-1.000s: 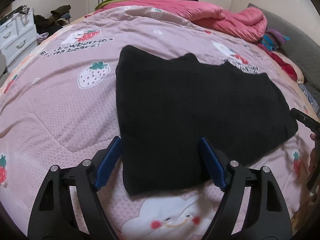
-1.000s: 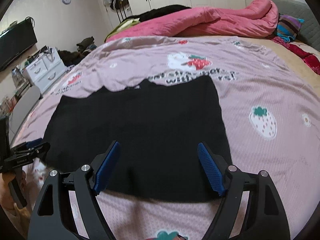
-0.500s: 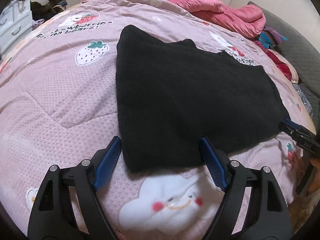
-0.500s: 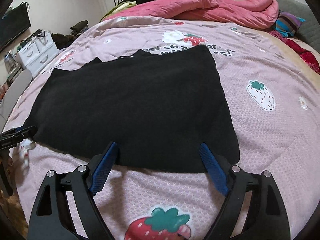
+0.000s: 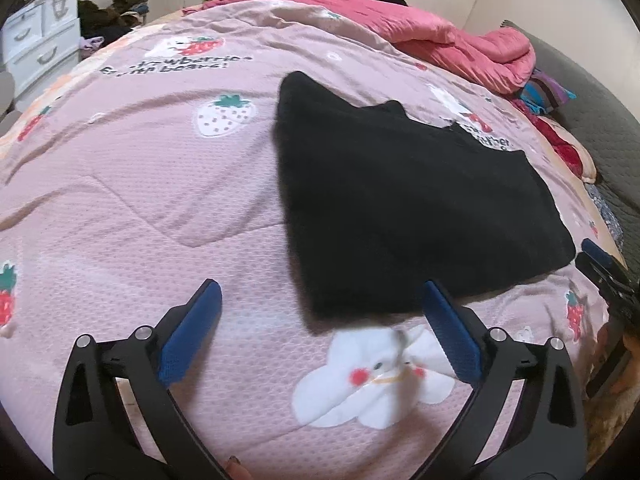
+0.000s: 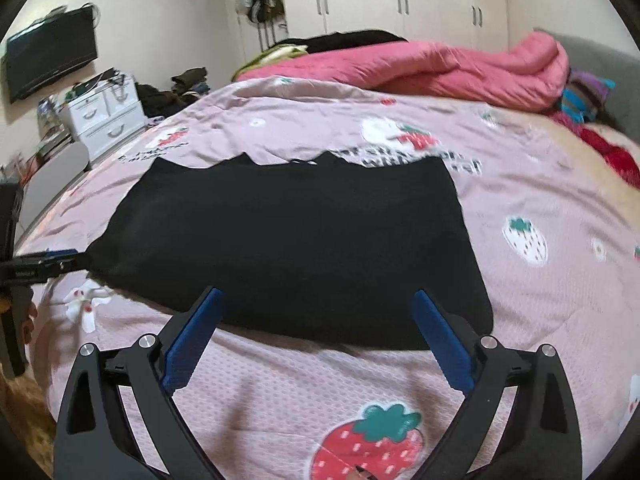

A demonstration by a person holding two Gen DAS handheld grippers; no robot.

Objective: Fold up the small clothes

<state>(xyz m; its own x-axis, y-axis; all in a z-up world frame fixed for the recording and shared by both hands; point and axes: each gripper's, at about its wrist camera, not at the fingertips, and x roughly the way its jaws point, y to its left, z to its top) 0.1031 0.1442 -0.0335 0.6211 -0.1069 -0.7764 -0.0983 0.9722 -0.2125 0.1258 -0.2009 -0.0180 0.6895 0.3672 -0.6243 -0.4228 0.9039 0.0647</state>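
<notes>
A black garment (image 5: 404, 204) (image 6: 288, 244) lies flat and folded on the pink strawberry-print quilt (image 5: 132, 208) (image 6: 552, 292). My left gripper (image 5: 320, 300) hovers just off its near left corner, jaws opening wide, nothing pressed between the blue pads. My right gripper (image 6: 316, 300) hangs over the garment's near edge, jaws also opening, with only cloth lying below them. Each gripper shows in the other's view: the right gripper (image 5: 600, 268) at the far right edge, the left gripper (image 6: 44, 264) at the left edge by the garment's corner.
A rumpled pink duvet (image 5: 452, 44) (image 6: 432, 68) and other clothes lie at the far side of the bed. A white drawer unit (image 6: 104, 116) and a wall television (image 6: 48, 56) stand at the left. A grey headboard (image 5: 600, 120) runs along the right.
Both grippers drew back toward the bed's near edge and their jaws spread wider. The garment stays flat where it lay.
</notes>
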